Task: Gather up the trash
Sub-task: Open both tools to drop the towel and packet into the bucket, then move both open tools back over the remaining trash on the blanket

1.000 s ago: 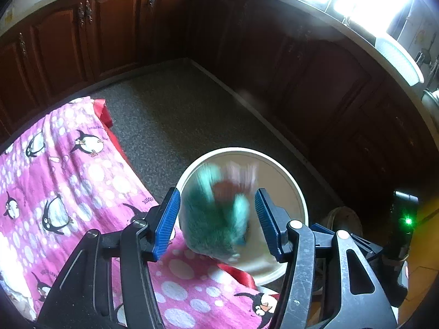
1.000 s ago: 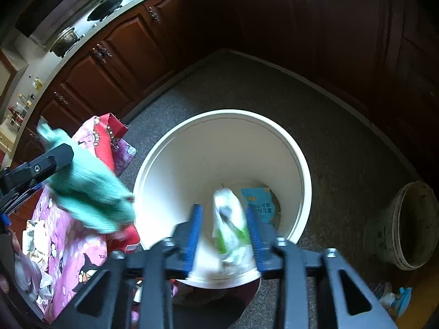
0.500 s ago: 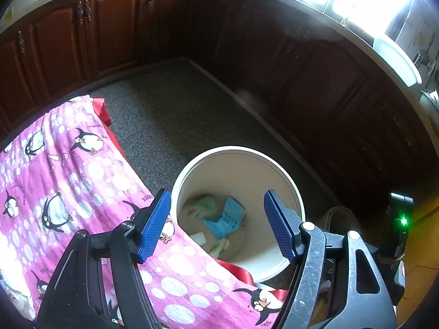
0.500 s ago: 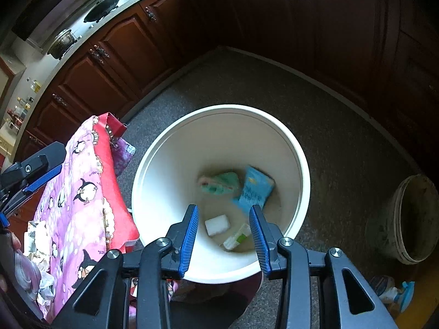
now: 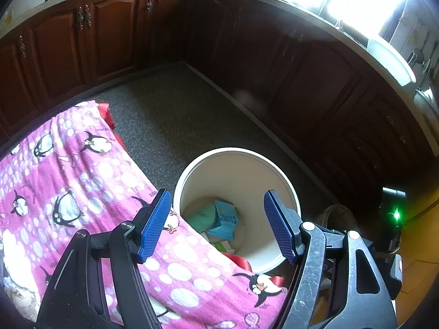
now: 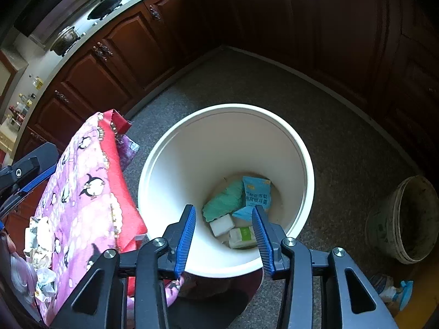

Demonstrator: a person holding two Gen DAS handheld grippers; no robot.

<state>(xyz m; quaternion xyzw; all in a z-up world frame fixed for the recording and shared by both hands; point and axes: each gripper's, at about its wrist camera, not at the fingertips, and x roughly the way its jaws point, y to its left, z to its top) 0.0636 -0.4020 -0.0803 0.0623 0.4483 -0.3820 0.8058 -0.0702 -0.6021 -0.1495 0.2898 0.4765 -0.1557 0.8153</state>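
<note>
A white bucket (image 6: 227, 108) stands on the grey floor beside the table. At its bottom lie a teal cloth (image 6: 225, 201), a blue packet (image 6: 256, 192), a white block (image 6: 222, 224) and a green-and-white carton (image 6: 242, 237). My right gripper (image 6: 223, 215) hangs over the bucket's near rim; its jaws are opening and nothing is between them. My left gripper (image 5: 216, 205) stands open and bare above the table edge, with the bucket (image 5: 233, 150), teal cloth (image 5: 203, 216) and blue packet (image 5: 226, 218) seen below it.
A pink penguin-print cloth (image 5: 68, 178) covers the table at the left, with crumpled paper (image 6: 38, 235) on it. A dirty second bucket (image 6: 406, 219) and a spray bottle (image 6: 392, 290) sit at the right. Dark wood cabinets (image 5: 109, 33) ring the floor.
The teal cloth left my left gripper and the carton left my right gripper; both now lie in the bucket. Both pairs of jaws stand wider than before.
</note>
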